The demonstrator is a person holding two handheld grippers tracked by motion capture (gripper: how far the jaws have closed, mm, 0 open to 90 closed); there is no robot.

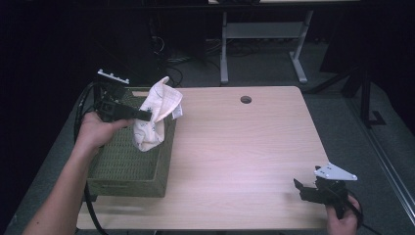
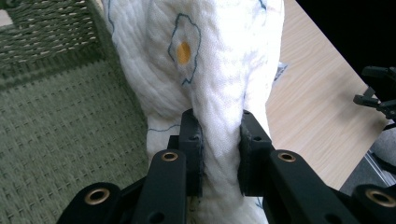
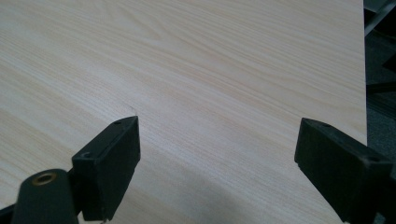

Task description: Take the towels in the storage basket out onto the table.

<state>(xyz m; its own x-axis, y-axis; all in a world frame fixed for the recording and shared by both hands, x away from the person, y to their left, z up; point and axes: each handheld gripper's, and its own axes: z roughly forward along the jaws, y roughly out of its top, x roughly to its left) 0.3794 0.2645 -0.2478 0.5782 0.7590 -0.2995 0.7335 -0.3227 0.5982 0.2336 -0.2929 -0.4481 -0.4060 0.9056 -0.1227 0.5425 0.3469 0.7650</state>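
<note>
**Inspector:** State of the left hand-held gripper (image 1: 147, 115)?

**Assistant:** Jaws closed on a bunched fold of the white cloth (image 2: 205, 70), which hangs over the green woven basket (image 1: 128, 171) at the worktop's (image 1: 244, 147) left side; lower end inside, upper part above the rim.

**Inspector:** The right hand-held gripper (image 3: 217, 163)?

**Assistant:** Jaws wide apart, holding nothing, low over bare worktop at the near right corner.

**Inspector:** Step in hand?

**Assistant:** Judged as moving the cloth at the basket, direction undetermined. Next move calls for keeping the grip firm and clearing the basket wall
</note>
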